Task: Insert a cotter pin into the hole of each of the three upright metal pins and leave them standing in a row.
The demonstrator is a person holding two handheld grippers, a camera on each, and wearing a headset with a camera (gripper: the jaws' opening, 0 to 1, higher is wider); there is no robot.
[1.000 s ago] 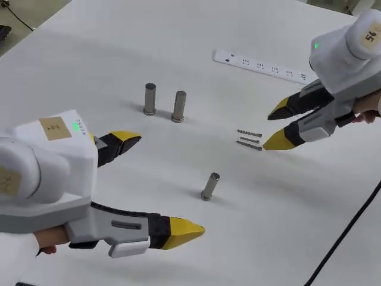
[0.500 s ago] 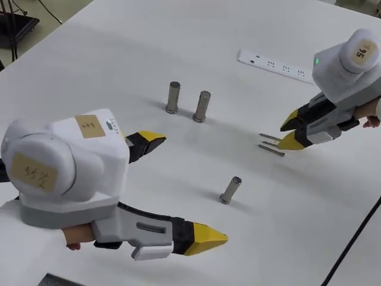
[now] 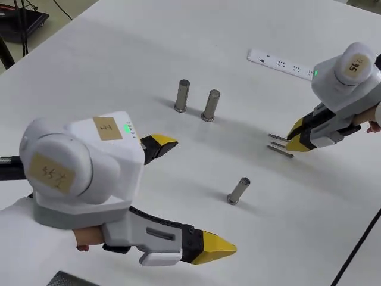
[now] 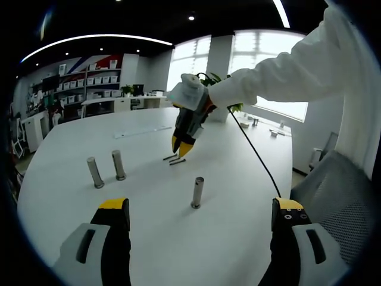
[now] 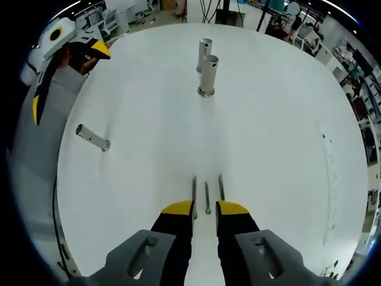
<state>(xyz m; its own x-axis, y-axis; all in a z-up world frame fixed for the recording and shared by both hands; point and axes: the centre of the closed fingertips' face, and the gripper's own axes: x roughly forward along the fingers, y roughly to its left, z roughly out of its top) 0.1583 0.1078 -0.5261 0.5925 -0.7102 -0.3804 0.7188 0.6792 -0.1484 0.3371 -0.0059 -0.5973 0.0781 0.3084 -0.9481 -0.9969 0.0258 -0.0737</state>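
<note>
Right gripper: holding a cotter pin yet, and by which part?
Nothing held. The right gripper has jaws apart around the near end of the middle cotter pin, lying on the table.

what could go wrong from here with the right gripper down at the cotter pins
1. The three cotter pins lie close side by side, and the right gripper has its narrowly open jaws straddling the middle one. Closing might nudge or catch a neighbour.
2. Two of the metal pins stand close together, so working on one might topple the other.
</note>
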